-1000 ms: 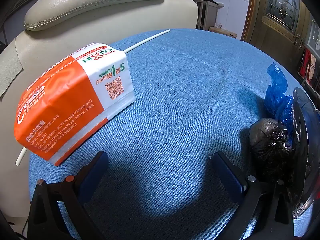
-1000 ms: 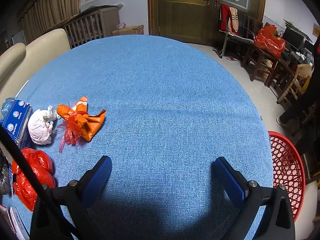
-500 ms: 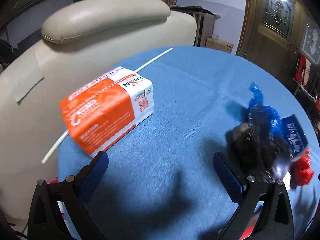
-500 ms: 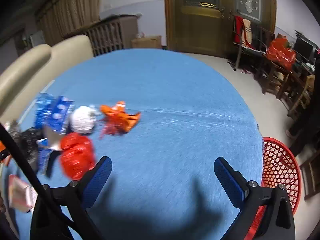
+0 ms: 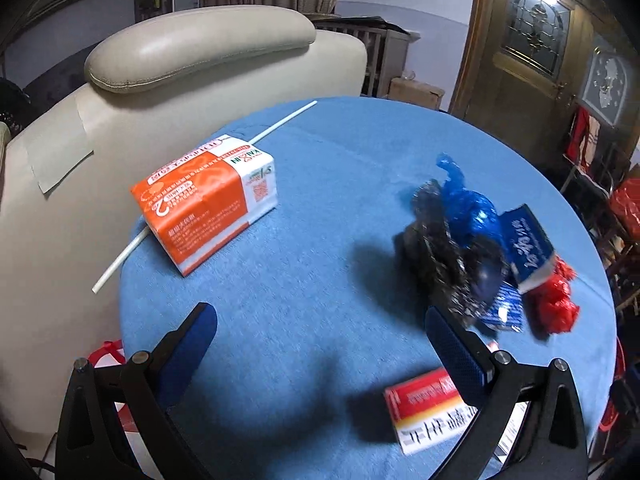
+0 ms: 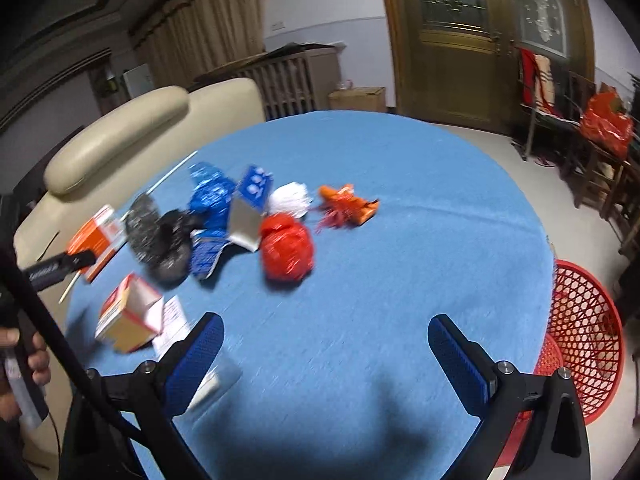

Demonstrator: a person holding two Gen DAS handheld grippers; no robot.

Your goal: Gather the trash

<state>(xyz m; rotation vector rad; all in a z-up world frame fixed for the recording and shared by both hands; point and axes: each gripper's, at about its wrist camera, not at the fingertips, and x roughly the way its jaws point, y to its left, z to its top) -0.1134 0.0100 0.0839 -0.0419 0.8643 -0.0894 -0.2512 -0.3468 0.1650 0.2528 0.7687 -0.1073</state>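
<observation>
We see the blue tabletop [image 6: 400, 240] below both hand-held grippers. The red basket [image 6: 580, 340] sits right of our right hand-held gripper [image 6: 326, 360]; the trash pile [image 6: 224, 220] lies ahead-left. Our left hand-held gripper [image 5: 320, 344] and the right are both spread, empty.

Light level: dim indoor room; the tabletop [image 5: 320, 200] is moderately lit.
Source: a bright lamp glows behind the door glass [image 5: 536, 20].
Shadows: soft dark patches lie on the tabletop ahead of each gripper.
Glare: sheen on the sofa headrest [image 5: 192, 48].
Blur: motion smear on the trash pile [image 6: 224, 220], stronger in the right wrist view.
Distortion: fisheye bending, black vignette at the corners.
</observation>
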